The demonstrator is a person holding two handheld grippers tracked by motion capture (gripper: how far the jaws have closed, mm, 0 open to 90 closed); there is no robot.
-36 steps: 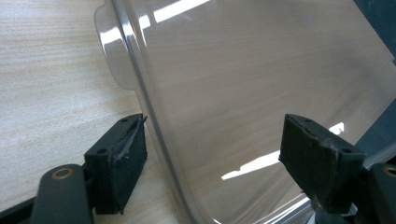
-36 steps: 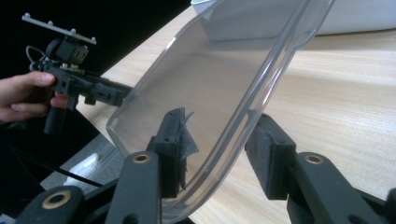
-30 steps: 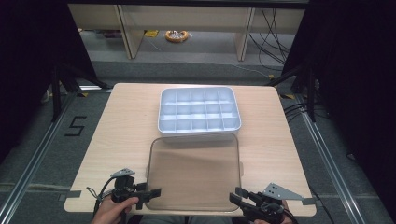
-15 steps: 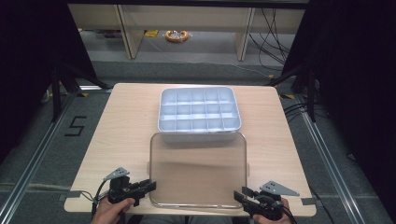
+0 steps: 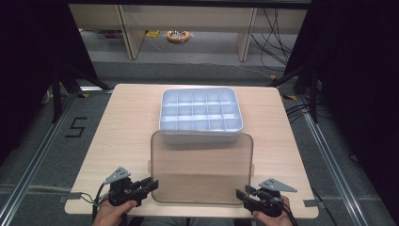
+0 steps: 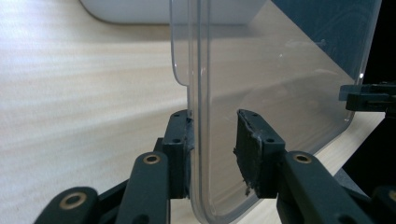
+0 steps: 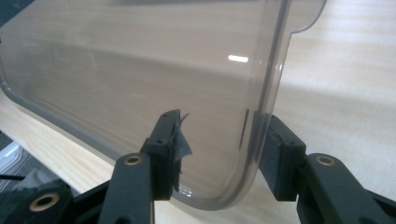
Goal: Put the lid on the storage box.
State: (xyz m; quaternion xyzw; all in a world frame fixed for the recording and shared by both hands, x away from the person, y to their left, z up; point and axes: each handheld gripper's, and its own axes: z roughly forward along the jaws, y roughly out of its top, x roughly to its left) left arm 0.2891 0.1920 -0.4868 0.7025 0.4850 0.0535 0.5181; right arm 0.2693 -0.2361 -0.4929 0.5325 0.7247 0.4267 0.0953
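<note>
High view: clear, rounded-rectangle plastic lid (image 5: 202,169) sits just on the near side of the white plastic compartment tray (image 5: 202,137), its far edge at the tray's near wall, touching or just short of it (can't tell which). The tray itself is open, its compartments look empty, and it stands on the light wood table (image 5: 127,127).

L gripper (image 5: 153,184) is at the lid's near-left corner, on the side away from the tray. In the left gripper view its jaws are closed down on the lid's rim, one pad (image 6: 180,140) flat against the edge: firm hold.

R gripper (image 5: 241,195) is at the near-right corner. Its jaws have just been opening a little, with the lid corner between them. One pad (image 7: 275,149) sits at the rim's outer side. Can't tell whether both pads press, so this grip is uncertain.

Status (judgement): work looks like capping the tray.
- Done: lid lined up w/ tray, both near corners taken.
- Left: firm up R grip if loose, lift, carry lid over tray, square it to the rim, lower, release.

Approx early stage; lid is not over the tray yet.
</note>
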